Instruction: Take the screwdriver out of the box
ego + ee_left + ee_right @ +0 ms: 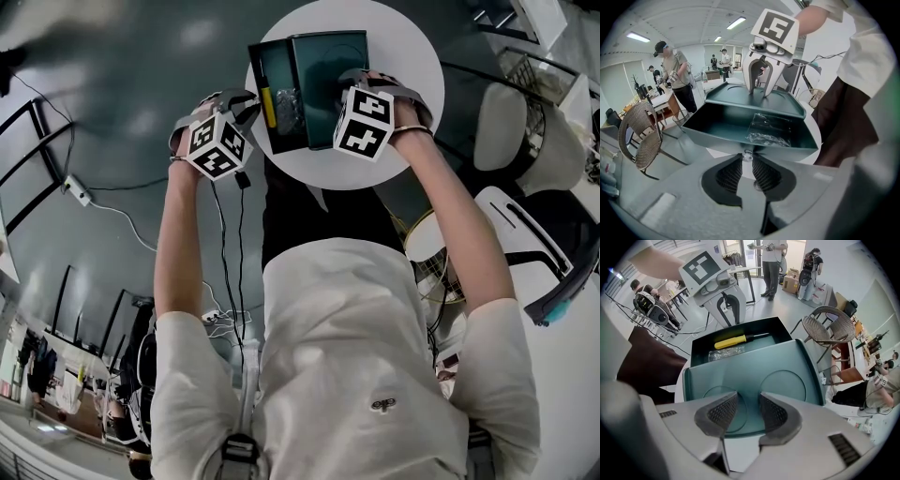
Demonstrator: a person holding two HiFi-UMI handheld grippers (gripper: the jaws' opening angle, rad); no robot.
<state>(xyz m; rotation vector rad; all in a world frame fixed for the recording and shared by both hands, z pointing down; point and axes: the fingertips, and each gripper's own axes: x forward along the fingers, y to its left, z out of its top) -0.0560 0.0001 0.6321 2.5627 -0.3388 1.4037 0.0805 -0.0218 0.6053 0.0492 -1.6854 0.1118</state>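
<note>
both grippers hold their jaws apart, empty: left gripper [747, 158] before the open teal plastic box [722, 136], right gripper [749, 403] over its flat lid [787, 362]. the yellow-handled screwdriver [733, 340] lies inside the box beside a clear plastic bag [725, 352].

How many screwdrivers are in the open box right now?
1. The yellow-handled screwdriver lies in the box, along its far wall as the right gripper view shows it, beside a clear plastic bag. The crumpled bag may hide something small.

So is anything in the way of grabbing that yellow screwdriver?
Nothing covers the screwdriver: the lid lies open. Only the box's near wall stands between it and the left gripper; clear plastic lies beside it.
</note>
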